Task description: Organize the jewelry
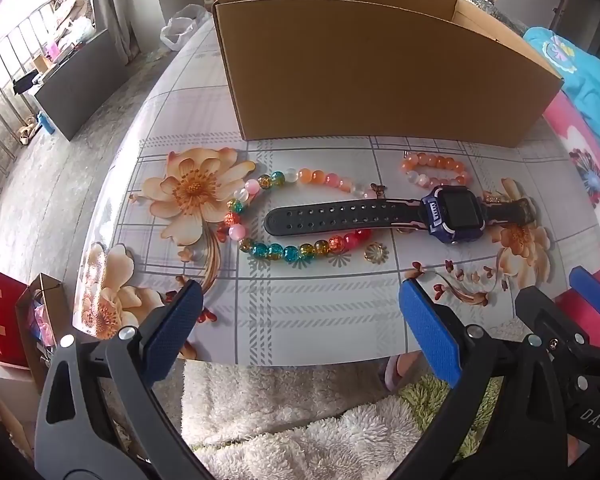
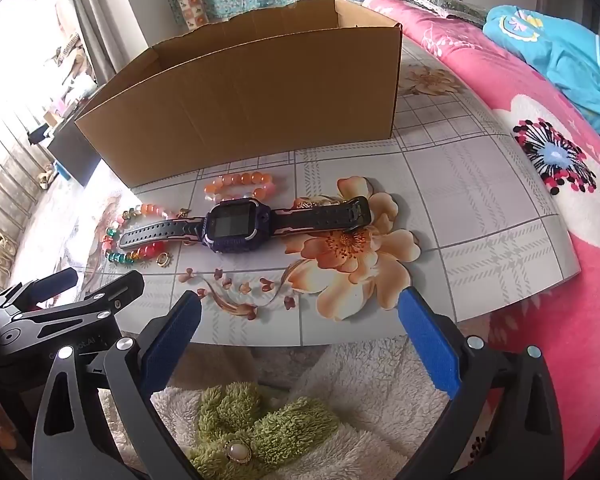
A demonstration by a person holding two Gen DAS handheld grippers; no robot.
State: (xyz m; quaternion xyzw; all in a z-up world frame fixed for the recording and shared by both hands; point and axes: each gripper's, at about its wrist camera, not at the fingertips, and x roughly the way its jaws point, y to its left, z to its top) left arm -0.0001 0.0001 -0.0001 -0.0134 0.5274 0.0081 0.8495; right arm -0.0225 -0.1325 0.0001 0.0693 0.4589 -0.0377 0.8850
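Note:
A dark purple smartwatch (image 1: 448, 212) (image 2: 236, 224) with a black strap lies flat on the flowered table, across a colourful bead necklace (image 1: 284, 250) (image 2: 136, 256). An orange bead bracelet (image 1: 436, 170) (image 2: 240, 184) lies just behind it. A small gold ring charm (image 1: 375, 252) (image 2: 164, 259) lies by the necklace. An open cardboard box (image 1: 372, 76) (image 2: 240, 96) stands behind them. My left gripper (image 1: 300, 312) is open and empty at the table's near edge. My right gripper (image 2: 300, 316) is open and empty, also at the near edge, right of the left one.
The table (image 1: 320, 312) has a rounded near edge. A pink blanket (image 2: 540, 140) with blue cloth (image 2: 560, 52) lies to the right. A fluffy white and green garment (image 2: 260, 420) is below the edge. Gift bags (image 1: 20, 320) stand on the floor at left.

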